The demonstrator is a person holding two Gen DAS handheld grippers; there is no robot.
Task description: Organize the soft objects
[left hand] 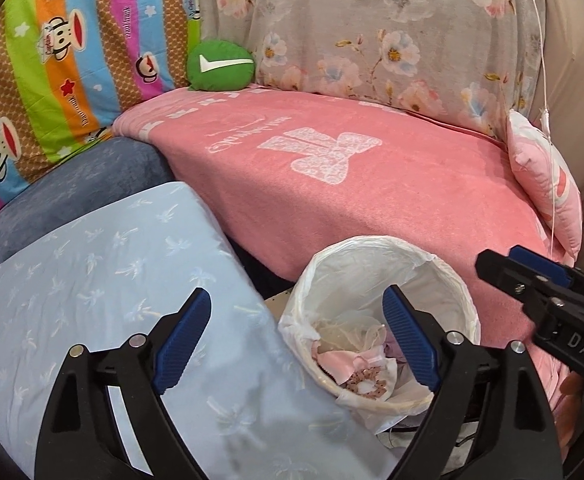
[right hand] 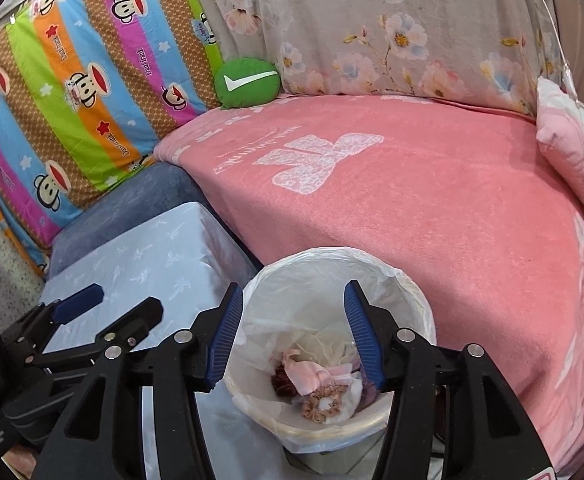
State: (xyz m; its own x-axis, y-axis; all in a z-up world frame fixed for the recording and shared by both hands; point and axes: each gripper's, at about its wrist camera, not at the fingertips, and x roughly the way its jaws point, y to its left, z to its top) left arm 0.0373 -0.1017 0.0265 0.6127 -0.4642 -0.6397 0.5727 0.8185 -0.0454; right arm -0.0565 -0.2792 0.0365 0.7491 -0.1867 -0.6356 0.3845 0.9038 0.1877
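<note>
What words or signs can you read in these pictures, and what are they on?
"Paul Frank": repeated along the stripes of the monkey quilt.
"DAS": on the right tongs, cut off at the edge.
White tick sign, no letters: on the green cushion.
White script above the bow on the pink blanket: upside down, too faint to read.

"DAS" shows on the right hand-held gripper (left hand: 531,280); "Paul Frank" repeats across the striped cloth (right hand: 72,92).

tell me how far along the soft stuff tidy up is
Done: scrunchies and bits of cloth lie in the lined bin. In hand: nothing; the left gripper and right gripper are both open and empty. Left: possibly the green cushion and pink pillow on the pink blanket.
</note>
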